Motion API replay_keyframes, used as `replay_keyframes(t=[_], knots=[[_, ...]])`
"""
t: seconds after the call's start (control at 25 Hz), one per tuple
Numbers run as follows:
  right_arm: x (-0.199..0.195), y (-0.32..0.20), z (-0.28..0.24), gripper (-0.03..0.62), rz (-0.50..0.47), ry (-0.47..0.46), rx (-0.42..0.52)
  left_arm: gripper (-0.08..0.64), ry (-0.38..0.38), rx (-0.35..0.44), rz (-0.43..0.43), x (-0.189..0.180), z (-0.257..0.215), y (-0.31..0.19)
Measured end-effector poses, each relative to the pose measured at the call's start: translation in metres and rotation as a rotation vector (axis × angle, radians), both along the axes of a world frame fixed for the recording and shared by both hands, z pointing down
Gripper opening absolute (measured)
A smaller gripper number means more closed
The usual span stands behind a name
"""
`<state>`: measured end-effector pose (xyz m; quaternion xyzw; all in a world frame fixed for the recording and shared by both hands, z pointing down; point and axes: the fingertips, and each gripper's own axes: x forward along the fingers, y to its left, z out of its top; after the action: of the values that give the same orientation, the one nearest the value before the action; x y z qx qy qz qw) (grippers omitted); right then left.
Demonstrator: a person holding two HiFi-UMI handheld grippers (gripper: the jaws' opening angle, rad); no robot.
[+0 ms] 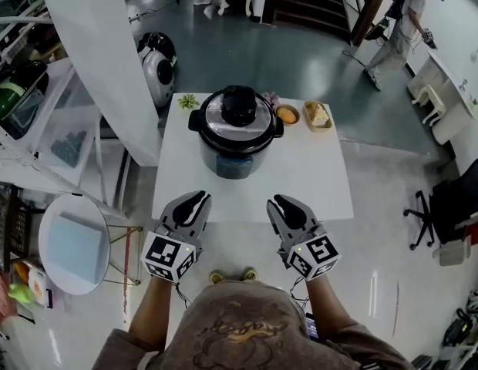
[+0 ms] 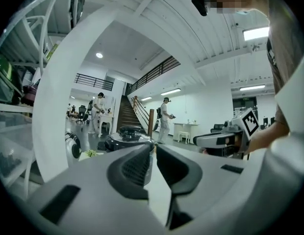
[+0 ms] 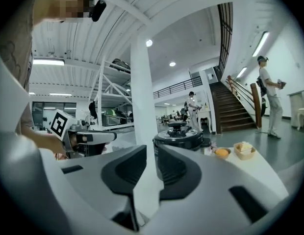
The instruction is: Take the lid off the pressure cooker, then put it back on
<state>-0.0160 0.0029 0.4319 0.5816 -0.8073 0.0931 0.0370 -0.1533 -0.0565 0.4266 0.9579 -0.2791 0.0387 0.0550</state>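
Bright, even indoor light falls from ceiling strip lights (image 2: 255,33) and round downlights (image 3: 149,42), so the white table (image 1: 324,179) looks nearly blown out, shadows are faint and soft, the pressure cooker lid (image 1: 217,120) shows a dull sheen, and the glossy floor (image 1: 316,60) carries pale reflections. Both gripper views are fisheye, with black corners, bowed lines and a soft near foreground. The head view is sharper but curves at its edges.

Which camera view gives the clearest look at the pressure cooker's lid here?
The head view: it looks down on the whole lid, with its black knob in the middle. The left gripper view shows the lid only side-on and small; the right gripper view shows it the same way.
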Motion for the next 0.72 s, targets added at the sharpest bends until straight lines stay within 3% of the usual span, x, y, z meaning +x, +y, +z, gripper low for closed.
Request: replay_keyframes(t=[0.24, 0.4, 0.72], knots=[[0.016, 0.023, 0.022, -0.003, 0.062, -0.018, -0.009, 0.005, -0.015, -0.023, -0.053, -0.001, 0.019, 0.016], [0.019, 0.028, 0.031, -0.005, 0.075, -0.048, -0.015, 0.005, -0.017, -0.040, -0.071, 0.004, 0.031, 0.024], [0.026, 0.027, 0.038, -0.005, 0.063, 0.013, -0.016, 0.005, 0.014, -0.083, -0.131, 0.005, 0.036, 0.029]])
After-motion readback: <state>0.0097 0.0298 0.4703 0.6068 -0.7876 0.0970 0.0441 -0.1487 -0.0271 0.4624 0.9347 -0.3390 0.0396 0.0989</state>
